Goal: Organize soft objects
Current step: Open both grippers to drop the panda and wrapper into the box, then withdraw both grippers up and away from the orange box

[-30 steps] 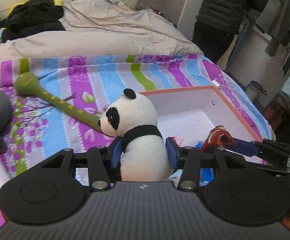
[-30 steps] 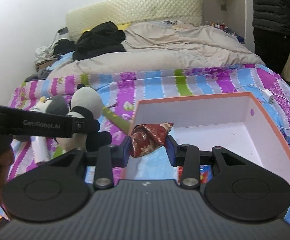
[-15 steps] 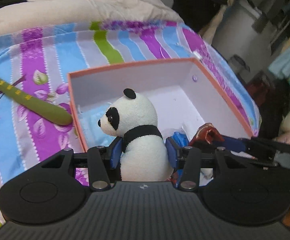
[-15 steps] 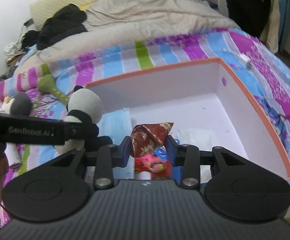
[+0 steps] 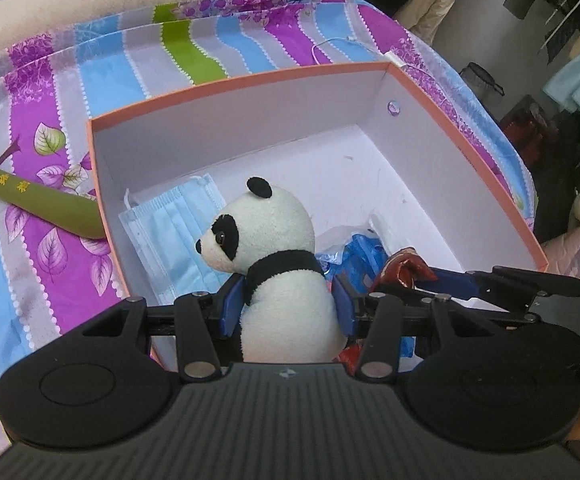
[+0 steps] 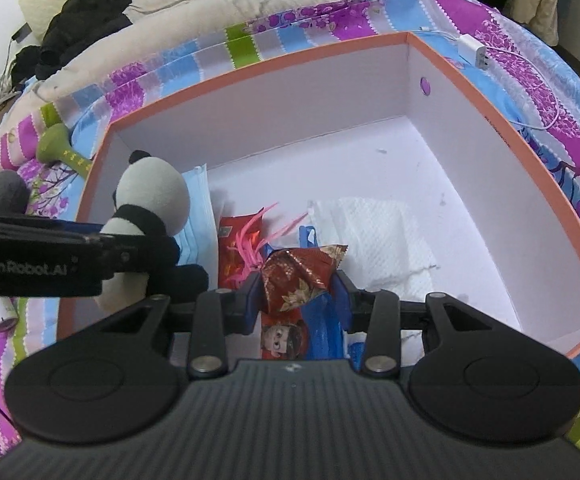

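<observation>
Left gripper (image 5: 287,306) grips the panda plush (image 5: 279,264) at its body, blue pads pressed into both flanks; you hold it upright over the near left part of the box (image 5: 225,80). Right gripper (image 6: 296,294) is clamped on a crumpled dark red wrapper (image 6: 298,276), pinched between both pads and held just above the clutter near the front wall.

Directly ahead of both claws lies bare white box floor, reaching to the far wall and the far right corner. Below and left of the panda a blue face mask (image 5: 173,236) lies flat against the left wall. Under the right claw sit a red packet (image 6: 235,244) with pink strands, a blue packet (image 6: 322,332) and, to its right, a white tissue (image 6: 374,236).

Outside the left rim a green stick toy (image 5: 37,200) lies on the striped bedsheet (image 5: 69,76), its end close to the box edge. A white charger (image 6: 473,51) lies beyond the far right corner.
</observation>
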`<state>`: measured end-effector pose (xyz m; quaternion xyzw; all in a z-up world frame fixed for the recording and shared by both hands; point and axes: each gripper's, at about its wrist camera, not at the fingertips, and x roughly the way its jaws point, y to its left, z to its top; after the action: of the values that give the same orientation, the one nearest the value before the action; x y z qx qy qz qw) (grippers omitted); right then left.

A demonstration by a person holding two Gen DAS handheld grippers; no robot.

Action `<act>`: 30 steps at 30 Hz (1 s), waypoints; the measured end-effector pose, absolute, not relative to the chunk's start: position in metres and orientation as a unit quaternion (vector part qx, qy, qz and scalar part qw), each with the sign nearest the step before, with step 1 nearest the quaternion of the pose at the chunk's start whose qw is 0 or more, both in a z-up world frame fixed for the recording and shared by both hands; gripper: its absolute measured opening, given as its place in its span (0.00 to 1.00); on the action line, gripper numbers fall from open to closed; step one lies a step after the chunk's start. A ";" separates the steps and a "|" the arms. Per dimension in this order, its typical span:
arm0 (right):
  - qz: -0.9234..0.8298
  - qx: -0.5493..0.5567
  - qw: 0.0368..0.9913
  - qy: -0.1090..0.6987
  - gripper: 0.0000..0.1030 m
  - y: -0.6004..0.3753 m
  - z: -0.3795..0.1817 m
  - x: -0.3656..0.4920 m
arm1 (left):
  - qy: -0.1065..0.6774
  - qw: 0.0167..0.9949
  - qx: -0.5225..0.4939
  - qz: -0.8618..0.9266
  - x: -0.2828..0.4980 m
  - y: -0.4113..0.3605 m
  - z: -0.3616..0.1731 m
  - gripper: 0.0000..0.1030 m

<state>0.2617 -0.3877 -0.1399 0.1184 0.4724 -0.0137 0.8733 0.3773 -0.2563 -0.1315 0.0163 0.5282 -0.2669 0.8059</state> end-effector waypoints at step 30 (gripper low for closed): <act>-0.021 0.134 0.920 0.367 0.57 -0.386 -0.041 0.191 | 0.417 0.873 0.006 -0.252 0.299 -0.213 -0.024 0.70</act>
<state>0.1910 -0.3859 -0.0413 0.1345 0.3674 -0.0213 0.9200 0.2986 -0.2135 -0.0236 0.0057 0.4169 -0.2518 0.8733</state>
